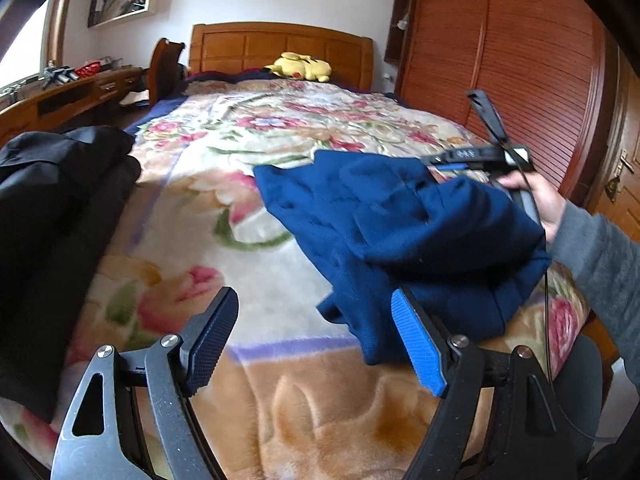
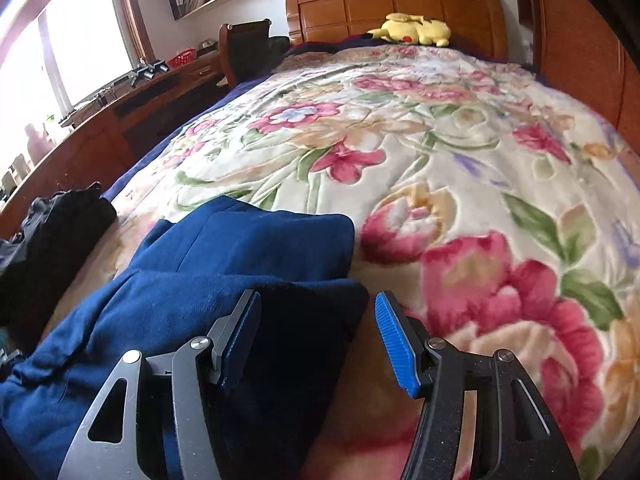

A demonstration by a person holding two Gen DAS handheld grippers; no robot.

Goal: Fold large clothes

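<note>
Blue garment (image 1: 404, 232) lies bunched and partly folded at the foot of the bed (image 2: 460, 152), beside a black clothes pile (image 1: 60, 208). Risk: a grab takes several layers and the fold collapses. Left gripper (image 1: 316, 344) fingers wide, holding nothing, right pad at the hem. Right gripper (image 2: 316, 344) fingers moderately open, empty, beside the cloth edge.

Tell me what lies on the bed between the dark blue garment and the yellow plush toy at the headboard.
Only bare floral blanket. In the right wrist view nothing sits between the dark blue garment and the yellow plush toy.
</note>
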